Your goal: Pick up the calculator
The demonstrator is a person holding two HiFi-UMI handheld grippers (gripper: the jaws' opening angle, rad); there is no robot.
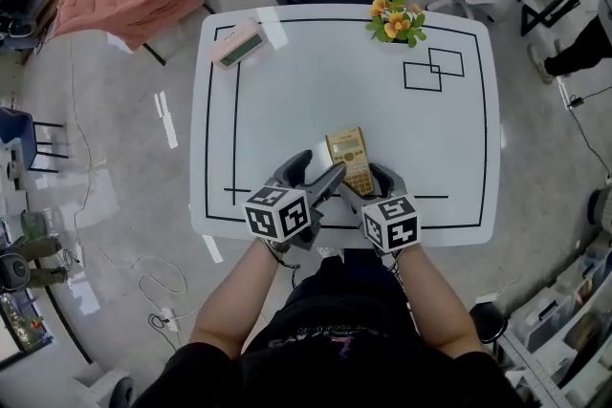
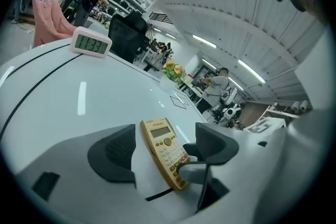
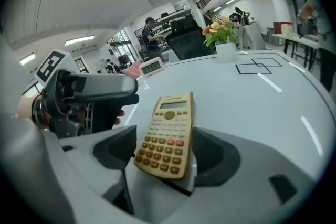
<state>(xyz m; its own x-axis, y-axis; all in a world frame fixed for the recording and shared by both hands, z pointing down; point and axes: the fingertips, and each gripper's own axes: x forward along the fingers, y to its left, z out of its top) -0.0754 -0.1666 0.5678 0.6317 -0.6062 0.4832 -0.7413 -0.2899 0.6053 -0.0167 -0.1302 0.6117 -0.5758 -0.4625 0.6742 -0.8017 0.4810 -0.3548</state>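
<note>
Two grippers: left gripper (image 1: 317,173) and right gripper (image 1: 366,187) meet in a V at the table's (image 1: 287,100) near edge, with their tips close together.
Calculator: the calculator (image 1: 350,161) lies keys up at the middle of the table's near edge, its length pointing toward the far edge.
Left fingers: the fingers (image 2: 113,152) stand wide apart and press nothing. The calculator's near half lies between them, closer to the right-side finger.
Right fingers: these fingers (image 3: 215,152) also stand wide apart. The calculator's near end lies between them, its edges just beside both pads, and no squeeze shows.
Hand pose: both forearms (image 1: 239,291) reach in over the table's near edge. Both grippers tilt forward and down, marker cubes facing up.
Far side of table: a clock (image 1: 238,44) sits at the left corner and flowers (image 1: 397,20) at the edge.
</note>
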